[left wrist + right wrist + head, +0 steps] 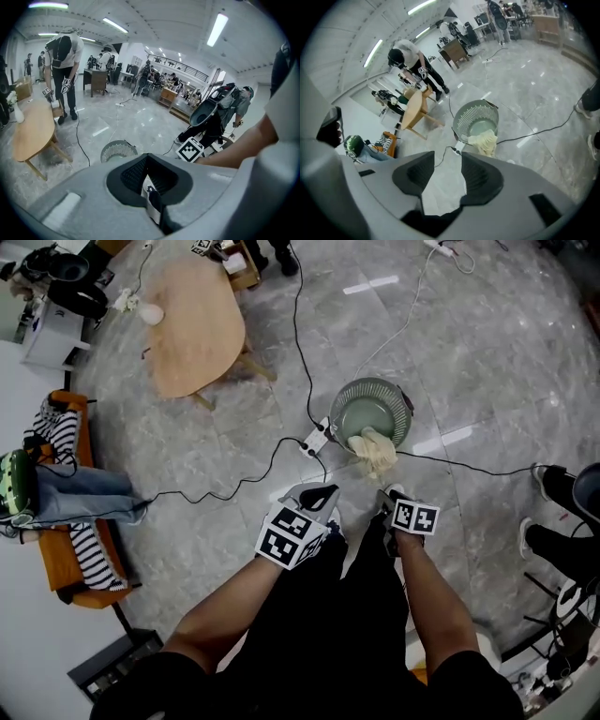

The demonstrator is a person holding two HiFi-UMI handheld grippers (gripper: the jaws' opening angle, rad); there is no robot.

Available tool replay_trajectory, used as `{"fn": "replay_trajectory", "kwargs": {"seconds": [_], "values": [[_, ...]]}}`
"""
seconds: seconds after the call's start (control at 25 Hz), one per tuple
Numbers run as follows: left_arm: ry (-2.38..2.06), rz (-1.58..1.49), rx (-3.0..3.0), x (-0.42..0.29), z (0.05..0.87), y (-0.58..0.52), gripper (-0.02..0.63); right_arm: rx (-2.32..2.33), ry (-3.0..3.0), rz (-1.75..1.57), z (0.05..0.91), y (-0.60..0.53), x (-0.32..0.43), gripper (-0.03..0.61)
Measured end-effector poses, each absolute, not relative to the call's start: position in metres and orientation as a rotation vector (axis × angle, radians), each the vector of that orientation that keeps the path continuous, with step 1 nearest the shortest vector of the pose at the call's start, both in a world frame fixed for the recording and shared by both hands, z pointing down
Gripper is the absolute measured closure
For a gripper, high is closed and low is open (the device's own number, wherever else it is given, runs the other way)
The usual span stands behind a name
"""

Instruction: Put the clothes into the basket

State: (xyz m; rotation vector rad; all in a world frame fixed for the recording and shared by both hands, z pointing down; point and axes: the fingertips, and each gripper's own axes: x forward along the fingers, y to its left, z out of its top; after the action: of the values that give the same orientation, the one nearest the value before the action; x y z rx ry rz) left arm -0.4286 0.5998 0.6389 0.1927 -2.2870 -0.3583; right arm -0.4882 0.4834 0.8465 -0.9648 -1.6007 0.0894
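Risk: pale-yellow cloth [375, 454] straddles rim of round grey slatted basket [402, 405]; overhang could drag it out. Right gripper [447, 161] spread, empty; left gripper [147, 158] pressed together.

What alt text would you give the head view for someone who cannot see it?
Looking down, a pale yellow cloth hangs over the rim of a round basket on a grey floor. Nearer, a person holds the left hand-held gripper and right hand-held gripper.

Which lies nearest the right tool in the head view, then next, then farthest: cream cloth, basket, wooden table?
1. Cream cloth, just ahead of the right tool.
2. Basket, with the cloth draped over its near rim.
3. Wooden table, far off at upper left.
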Motion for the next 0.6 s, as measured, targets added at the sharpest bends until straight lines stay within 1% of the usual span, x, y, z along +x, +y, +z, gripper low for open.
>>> {"fn": "replay_trajectory", "kwargs": {"seconds": [0.08, 0.24, 0.36, 0.6], "values": [[-2.309, -0.346, 0.214, -0.429, 0.626, 0.597, 0.614, -1.015, -1.642, 0.144, 0.811, 0.494, -0.493, 0.419], [-2.349, -0.314, 0.261, -0.426, 0.598, 0.592, 0.614, -1.127, -1.739, 0.193, 0.729, 0.511, -0.497, 0.549], [-2.364, -0.313, 0.282, -0.420, 0.586, 0.591, 0.614, -1.197, -1.804, 0.205, 0.677, 0.519, -0.497, 0.563], [-2.411, -0.332, 0.315, -0.407, 0.552, 0.590, 0.614, -1.292, -1.856, 0.324, 0.595, 0.522, -0.479, 0.563]]}}
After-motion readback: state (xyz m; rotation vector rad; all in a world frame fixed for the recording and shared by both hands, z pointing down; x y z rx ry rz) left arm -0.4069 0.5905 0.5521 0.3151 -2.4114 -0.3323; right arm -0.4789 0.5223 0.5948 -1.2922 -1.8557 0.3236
